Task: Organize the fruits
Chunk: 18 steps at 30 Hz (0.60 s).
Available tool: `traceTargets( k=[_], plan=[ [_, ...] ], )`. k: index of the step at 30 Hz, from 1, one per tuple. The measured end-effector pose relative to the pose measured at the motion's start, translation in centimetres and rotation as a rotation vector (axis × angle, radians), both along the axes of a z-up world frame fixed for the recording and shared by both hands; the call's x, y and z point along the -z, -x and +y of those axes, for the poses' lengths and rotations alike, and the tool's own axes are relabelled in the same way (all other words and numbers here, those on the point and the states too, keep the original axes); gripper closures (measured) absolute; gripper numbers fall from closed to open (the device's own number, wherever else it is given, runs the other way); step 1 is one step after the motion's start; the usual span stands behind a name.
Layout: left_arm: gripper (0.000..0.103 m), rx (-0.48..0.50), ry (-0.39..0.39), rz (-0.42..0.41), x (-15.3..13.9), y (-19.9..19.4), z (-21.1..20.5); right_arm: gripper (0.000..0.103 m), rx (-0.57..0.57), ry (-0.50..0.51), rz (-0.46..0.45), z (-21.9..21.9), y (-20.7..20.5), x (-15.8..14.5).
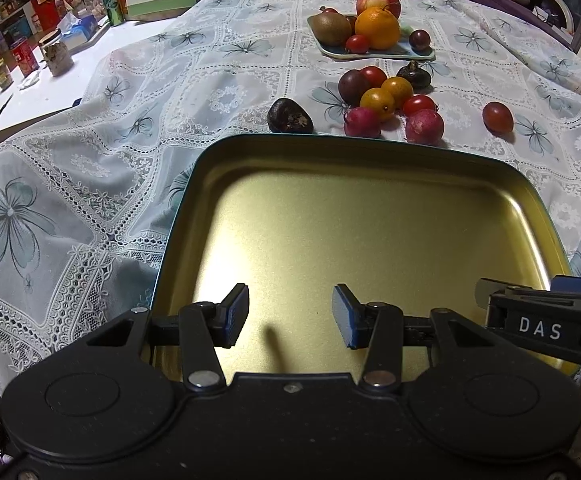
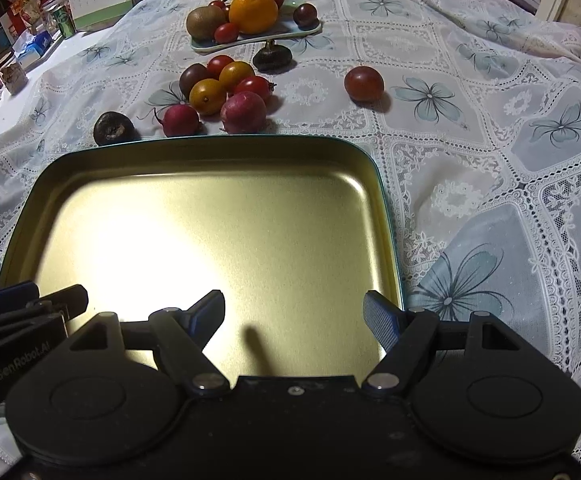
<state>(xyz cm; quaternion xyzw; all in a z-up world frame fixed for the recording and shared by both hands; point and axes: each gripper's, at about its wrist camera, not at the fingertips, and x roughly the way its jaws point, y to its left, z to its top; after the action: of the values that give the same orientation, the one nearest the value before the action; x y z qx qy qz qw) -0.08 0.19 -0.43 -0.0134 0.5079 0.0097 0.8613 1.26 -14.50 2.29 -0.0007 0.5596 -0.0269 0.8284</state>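
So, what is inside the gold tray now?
The gold tray holds no fruit; only glare and shadows show. Both grippers cover its near edge.

Loose small fruits clustered between gold tray – heaped plate.

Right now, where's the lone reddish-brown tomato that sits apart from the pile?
The lone reddish-brown tomato lies on the lace tablecloth, right of the loose fruit cluster and beyond the far right corner of the empty gold metal tray; both views show it.
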Motion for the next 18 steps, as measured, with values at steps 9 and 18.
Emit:
traceTargets(
  k=[9, 18],
  plan=[
    [0.05, -0.002, -0.006, -0.005, -0.11, 0.04, -0.17, 0.025, -0.005, -0.001, 0.001, -0.02, 0.12, -0.03],
    [0.05, -0.002, -0.011, -0.008, -0.21, 0.07, -0.27, 0.025, -0.005, -0.002, 0.007, 0.02, 0.16, 0.04]
  ],
)
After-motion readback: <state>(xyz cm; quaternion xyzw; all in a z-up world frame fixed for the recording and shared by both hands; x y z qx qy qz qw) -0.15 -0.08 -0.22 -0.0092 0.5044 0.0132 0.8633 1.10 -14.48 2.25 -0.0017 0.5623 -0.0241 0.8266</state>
